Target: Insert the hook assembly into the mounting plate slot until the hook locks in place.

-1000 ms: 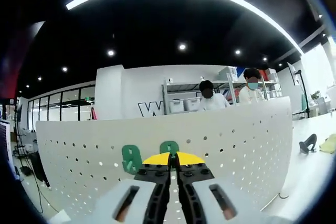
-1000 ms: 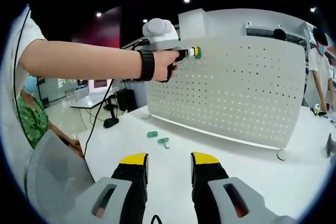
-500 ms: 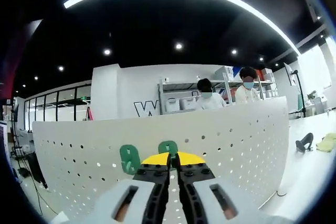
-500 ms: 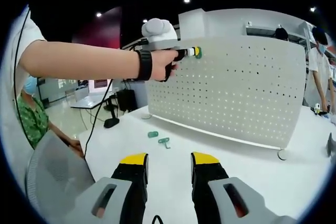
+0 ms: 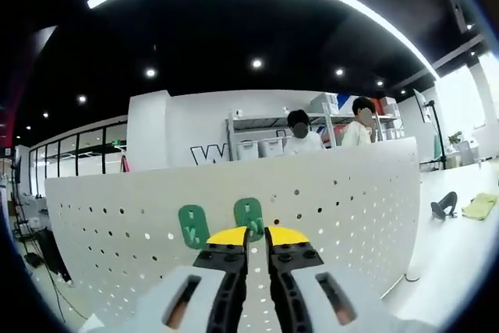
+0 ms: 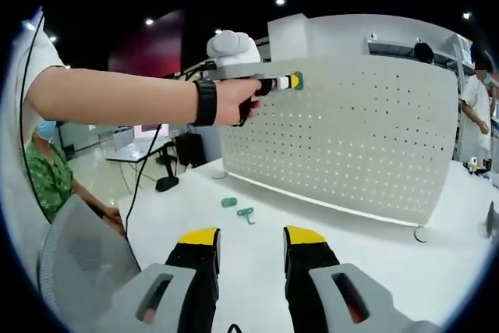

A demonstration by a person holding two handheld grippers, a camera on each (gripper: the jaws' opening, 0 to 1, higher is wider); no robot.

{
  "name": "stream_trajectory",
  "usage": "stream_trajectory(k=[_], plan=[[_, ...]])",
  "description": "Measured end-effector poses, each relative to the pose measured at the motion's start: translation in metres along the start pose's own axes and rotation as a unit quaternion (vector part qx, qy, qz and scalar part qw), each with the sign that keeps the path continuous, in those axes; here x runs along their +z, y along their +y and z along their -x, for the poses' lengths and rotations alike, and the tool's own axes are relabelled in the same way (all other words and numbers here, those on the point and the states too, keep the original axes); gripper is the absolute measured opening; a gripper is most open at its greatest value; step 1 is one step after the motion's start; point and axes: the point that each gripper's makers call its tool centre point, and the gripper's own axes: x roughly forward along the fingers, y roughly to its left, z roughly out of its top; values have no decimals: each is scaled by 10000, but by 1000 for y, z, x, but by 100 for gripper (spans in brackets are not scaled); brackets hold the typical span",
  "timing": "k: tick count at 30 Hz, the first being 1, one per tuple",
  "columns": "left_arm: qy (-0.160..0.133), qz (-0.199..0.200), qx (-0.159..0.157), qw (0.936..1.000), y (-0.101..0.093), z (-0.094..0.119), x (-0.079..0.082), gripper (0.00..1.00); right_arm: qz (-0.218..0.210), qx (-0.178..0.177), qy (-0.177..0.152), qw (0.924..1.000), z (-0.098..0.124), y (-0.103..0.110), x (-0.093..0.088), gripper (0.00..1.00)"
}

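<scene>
At the upper edge of a white perforated mounting plate (image 5: 343,200), the left gripper (image 5: 249,233) is seen with its yellow-tipped jaws drawn almost together, a green hook assembly (image 5: 249,216) standing just ahead of the tips against the plate; whether the jaws actually pinch it cannot be told from the left gripper view. Just beside it, a second green hook (image 5: 193,226) is already seated on the plate. In the right gripper view the left gripper (image 6: 293,82) is shown pressed up to the plate (image 6: 366,146) near its top corner, carried by a hand (image 6: 234,101) with a dark wristband. The right gripper (image 6: 249,239) is held low and well apart from the plate, jaws spread and empty, above a white table (image 6: 374,232). Two more green hooks (image 6: 238,207) lie loose on the table between this gripper and the plate's foot. The hook is judged to be light, stiff moulded plastic, smooth enough to slip, and best taken by its flat upper tab so that the rear pegs stay free to be pushed squarely into the slot. The plate, thin and free-standing, is likely to rock under a firm push.
</scene>
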Motion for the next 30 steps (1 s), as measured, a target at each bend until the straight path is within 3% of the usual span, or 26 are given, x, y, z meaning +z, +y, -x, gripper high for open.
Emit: stream_trajectory(k=[6, 10, 30], plan=[[84, 63, -125, 9999, -5, 9, -8, 11, -17, -11, -37, 10000, 0, 2, 1, 32], [121, -164, -370, 9991, -15, 16, -10, 11, 3, 11, -21, 10000, -1, 3, 1, 32], [85, 82, -659, 9978, -15, 57, -12, 11, -2, 57, -121, 9999, -4, 10, 5, 33]])
